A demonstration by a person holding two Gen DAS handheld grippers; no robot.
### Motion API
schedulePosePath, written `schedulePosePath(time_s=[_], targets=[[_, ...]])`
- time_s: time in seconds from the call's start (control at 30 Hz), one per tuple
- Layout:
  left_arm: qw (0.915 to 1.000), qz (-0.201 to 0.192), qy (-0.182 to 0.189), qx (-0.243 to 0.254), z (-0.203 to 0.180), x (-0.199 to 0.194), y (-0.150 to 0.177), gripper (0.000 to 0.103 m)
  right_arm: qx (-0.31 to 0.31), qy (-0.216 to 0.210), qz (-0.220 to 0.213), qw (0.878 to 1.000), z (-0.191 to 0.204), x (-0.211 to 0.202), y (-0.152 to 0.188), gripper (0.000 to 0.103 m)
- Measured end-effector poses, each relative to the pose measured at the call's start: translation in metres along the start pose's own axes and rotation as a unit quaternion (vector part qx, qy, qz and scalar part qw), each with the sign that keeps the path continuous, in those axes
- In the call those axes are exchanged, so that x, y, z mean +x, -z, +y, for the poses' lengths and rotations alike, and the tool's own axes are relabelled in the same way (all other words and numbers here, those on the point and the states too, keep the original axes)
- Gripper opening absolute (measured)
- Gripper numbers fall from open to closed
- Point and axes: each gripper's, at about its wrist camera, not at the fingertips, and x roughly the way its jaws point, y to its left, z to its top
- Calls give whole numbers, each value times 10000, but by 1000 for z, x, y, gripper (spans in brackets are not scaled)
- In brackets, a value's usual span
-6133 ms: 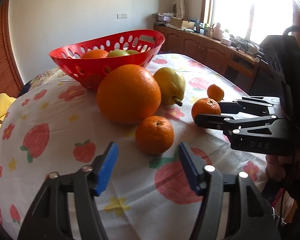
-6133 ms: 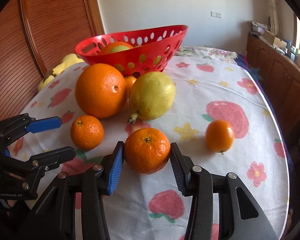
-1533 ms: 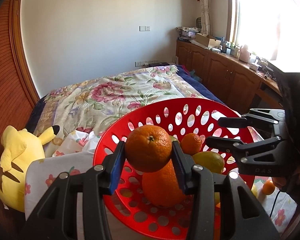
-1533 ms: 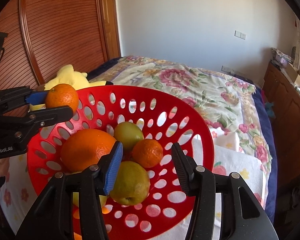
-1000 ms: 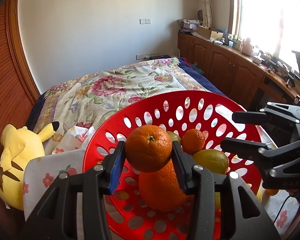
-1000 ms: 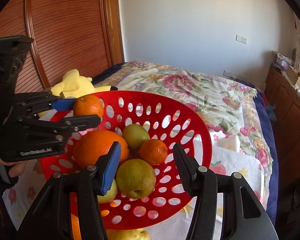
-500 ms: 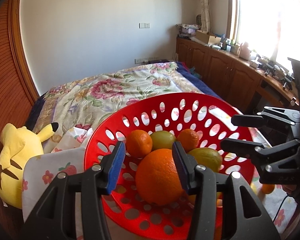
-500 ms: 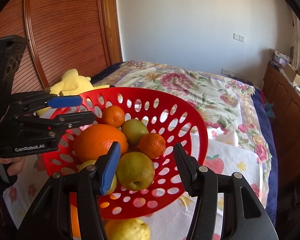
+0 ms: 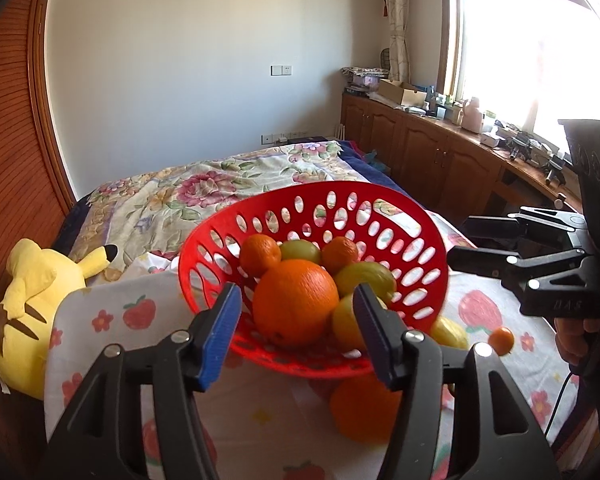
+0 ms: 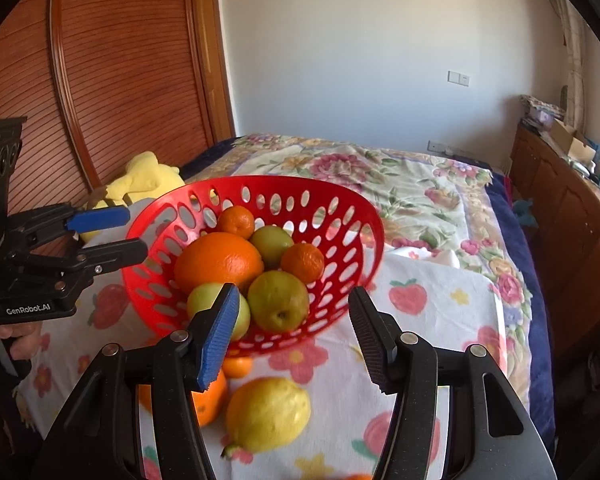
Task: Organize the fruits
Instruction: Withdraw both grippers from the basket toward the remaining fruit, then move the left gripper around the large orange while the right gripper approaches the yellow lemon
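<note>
A red perforated basket point(image 9: 420, 240) point(image 10: 340, 208) on the strawberry-print tablecloth holds a large orange point(image 9: 296, 300), two mandarins point(image 9: 260, 254) point(image 9: 340, 254) and greenish pears point(image 10: 278, 300). My left gripper point(image 9: 296, 320) point(image 10: 120, 234) hovers just in front of the basket. Its jaws are opening and nothing is between them. My right gripper point(image 10: 292, 320) point(image 9: 460, 242) is on the basket's other side, its jaws opening slightly with nothing held. Outside the basket lie a second large orange point(image 9: 364, 408), a yellow lemon point(image 10: 268, 416) and a tiny orange fruit point(image 9: 501, 341).
A yellow plush toy point(image 9: 28, 292) lies left of the table on a bed with a floral cover point(image 9: 220, 184). Wooden cabinets point(image 9: 420, 152) run under the window on the right. A slatted wooden door point(image 10: 100, 80) stands at the left.
The left gripper let go of the mandarin, which now lies in the basket beside the large orange. Both grippers have drawn back from the basket, and the left jaws stand wider.
</note>
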Motion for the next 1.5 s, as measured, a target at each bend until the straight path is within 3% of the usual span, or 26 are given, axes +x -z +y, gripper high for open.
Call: schedulePosePath(time_s=[0.37, 0.8, 1.5], targets=[[9999, 42, 109, 94, -28, -29, 27, 63, 157, 87, -21, 9998, 6, -31, 27, 62], [9999, 79, 105, 69, -44, -52, 59, 63, 93, 73, 202, 9997, 25, -26, 58, 65], [9980, 514, 362, -59, -65, -4, 66, 69, 220, 126, 391, 9989, 28, -23, 90, 66]])
